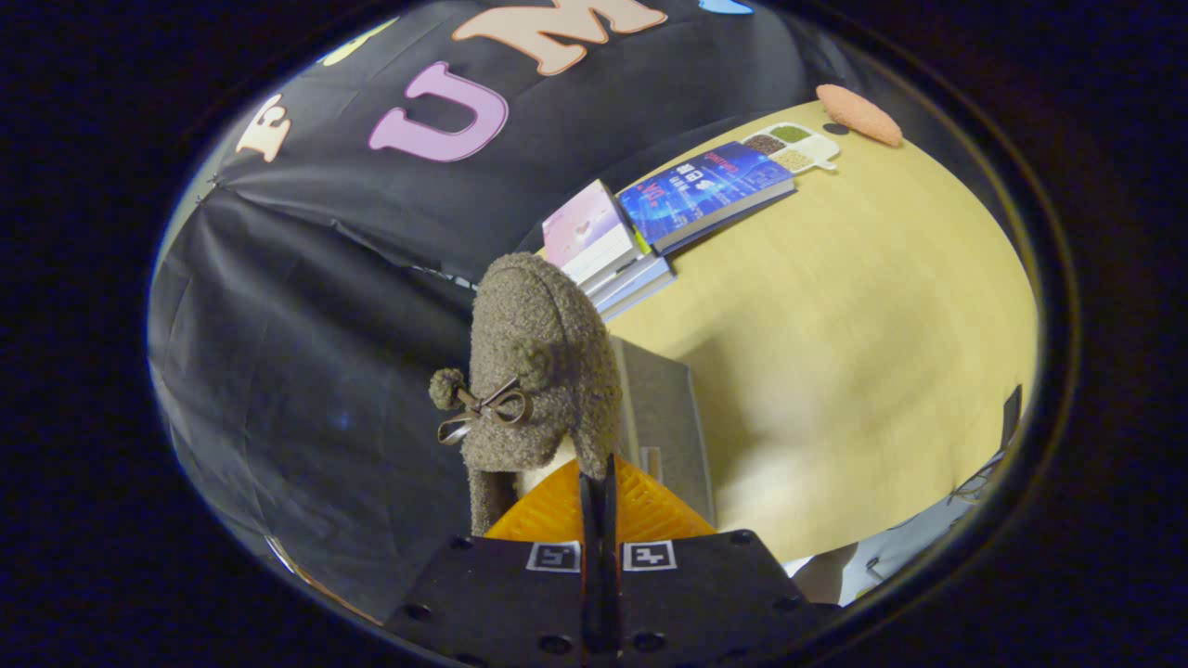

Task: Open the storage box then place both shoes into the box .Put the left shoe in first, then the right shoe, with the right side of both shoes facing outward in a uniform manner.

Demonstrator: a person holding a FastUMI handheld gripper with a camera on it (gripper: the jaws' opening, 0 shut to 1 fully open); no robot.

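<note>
— Black cloth wall [306,306] behind, pale wooden table [835,353] below with books [650,223] stacked at its far edge. Where's the shoe?

— Fuzzy brown shoe [543,362] hangs in the air just ahead of the fingers, over a grey box [664,417] by the table's near side. Its long axis runs nearly upright, away from the gripper; the rounded end points up toward the wall, and a small bow [487,408] with a pompom faces left.

— And the gripper [599,492]?

— Fingers are drawn almost together, pinching the shoe's edge at its lower end. I can't tell how much material they've caught.

— Risk?

— I'd judge it a thin grip on a soft, top-heavy thing. A quick swing could make it pivot or slip out, and then it might land facing the wrong way or miss the box.
</note>
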